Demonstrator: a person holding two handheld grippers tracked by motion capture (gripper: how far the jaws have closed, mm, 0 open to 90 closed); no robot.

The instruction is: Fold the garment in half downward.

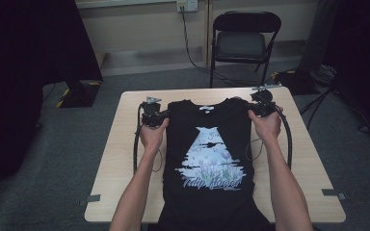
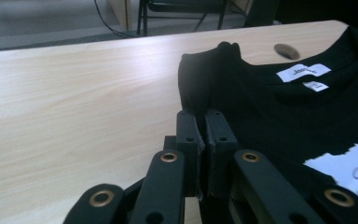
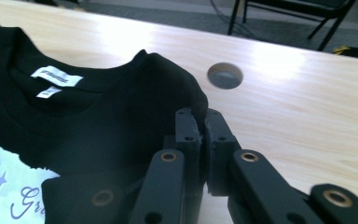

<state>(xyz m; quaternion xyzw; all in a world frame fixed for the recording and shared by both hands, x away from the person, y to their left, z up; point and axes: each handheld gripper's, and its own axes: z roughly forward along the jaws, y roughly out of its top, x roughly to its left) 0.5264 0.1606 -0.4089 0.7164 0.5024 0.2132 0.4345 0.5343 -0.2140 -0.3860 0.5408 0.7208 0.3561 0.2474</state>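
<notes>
1. Shirt [image 1: 209,144]: black, print side up, lay flat down the middle of the table [image 1: 115,159]; its collar lay toward the far edge and its hem hung over the near edge. The print read "Tulip flower" under a pale triangle.
2. Labels [image 2: 303,71]: two white tags sat inside the collar, one just below the other.
3. Left gripper [image 1: 153,118]: at the shirt's left shoulder. Jaws were pressed together on a fold of the black cloth, which rose in a peak just beyond the tips [image 2: 205,116].
4. Right gripper [image 1: 262,107]: at the shirt's right shoulder. Jaws were closed tight on the shoulder edge of the cloth [image 3: 200,116].
5. Hole [image 3: 224,75]: a round opening in the table top, just beyond the shirt's right shoulder.
6. Chair [image 1: 243,41]: dark, folding, stood on the floor past the table's far edge.
7. Tape [image 1: 92,198]: grey strips were stuck at the table's near corners, either side of the shirt.
</notes>
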